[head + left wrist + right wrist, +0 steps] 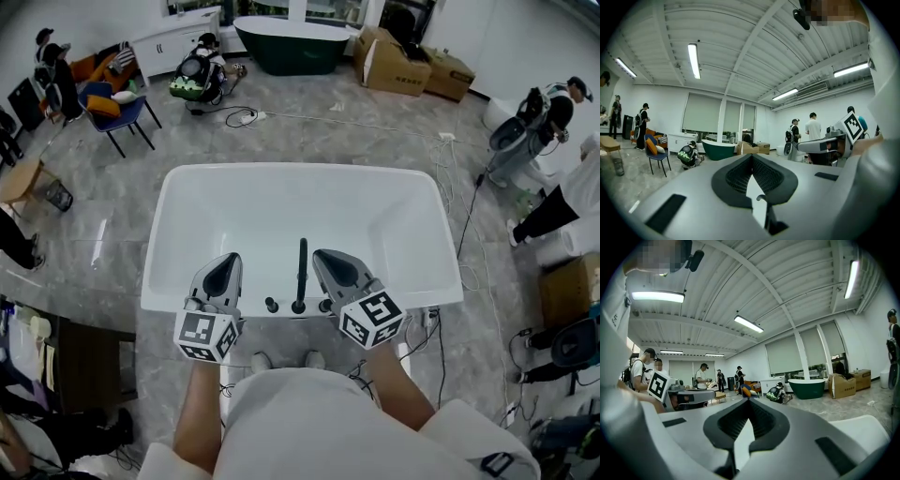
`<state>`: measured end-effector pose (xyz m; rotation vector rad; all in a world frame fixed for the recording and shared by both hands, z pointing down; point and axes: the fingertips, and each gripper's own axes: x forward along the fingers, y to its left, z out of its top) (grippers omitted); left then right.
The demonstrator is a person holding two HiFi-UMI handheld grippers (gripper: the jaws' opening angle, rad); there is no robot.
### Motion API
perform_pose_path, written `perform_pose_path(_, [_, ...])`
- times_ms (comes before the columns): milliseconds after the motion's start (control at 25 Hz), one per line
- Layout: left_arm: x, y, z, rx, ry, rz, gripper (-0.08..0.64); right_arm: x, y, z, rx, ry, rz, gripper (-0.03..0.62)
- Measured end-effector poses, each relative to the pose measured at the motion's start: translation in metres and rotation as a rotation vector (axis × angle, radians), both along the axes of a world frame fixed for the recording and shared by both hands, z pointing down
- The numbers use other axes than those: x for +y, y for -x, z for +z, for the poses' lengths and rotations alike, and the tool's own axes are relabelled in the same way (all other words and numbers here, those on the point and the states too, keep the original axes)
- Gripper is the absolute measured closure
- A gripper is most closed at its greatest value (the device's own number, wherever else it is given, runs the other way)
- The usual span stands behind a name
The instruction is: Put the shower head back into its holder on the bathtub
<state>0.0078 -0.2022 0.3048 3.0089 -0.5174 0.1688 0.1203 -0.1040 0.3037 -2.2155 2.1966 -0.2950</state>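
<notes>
Head view: left gripper (pixel 228 261) and right gripper (pixel 323 255) both have jaws pressed together, empty, above the near rim of the white bathtub (pixel 155 253). The black shower head (pixel 302 267) stands upright at that rim, between them.

The person wears a white top (pixel 309 422) with short, loose sleeves (pixel 469 436) and pale shoes (pixel 262 360). The left gripper (pixel 229 261) and right gripper (pixel 324 257) look alike: smooth light grey shells that narrow to a point, each with a dark, leaf-shaped hollow on top. At the near end of each sits a marker cube (pixel 205 335) printed with black and white squares. In the left gripper view the pads (pixel 736 180) are dark grey with a ribbed, mesh-like face, and black oblong slots (pixel 665 213) mark the shell
</notes>
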Motion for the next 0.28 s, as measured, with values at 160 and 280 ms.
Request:
perform_pose_path(160, [0.0032,-0.0002,0.0002,-0.004,-0.004,0.009,0.549,0.0020,0.0023,0.0018,0.000,0.005,0.007,0.575])
perform_pose_path(280, [0.0038,-0.0005,0.0014,-0.007,-0.004,0.015,0.549,0.0022,0.0038,0.0019,0.002,0.001,0.009,0.575])
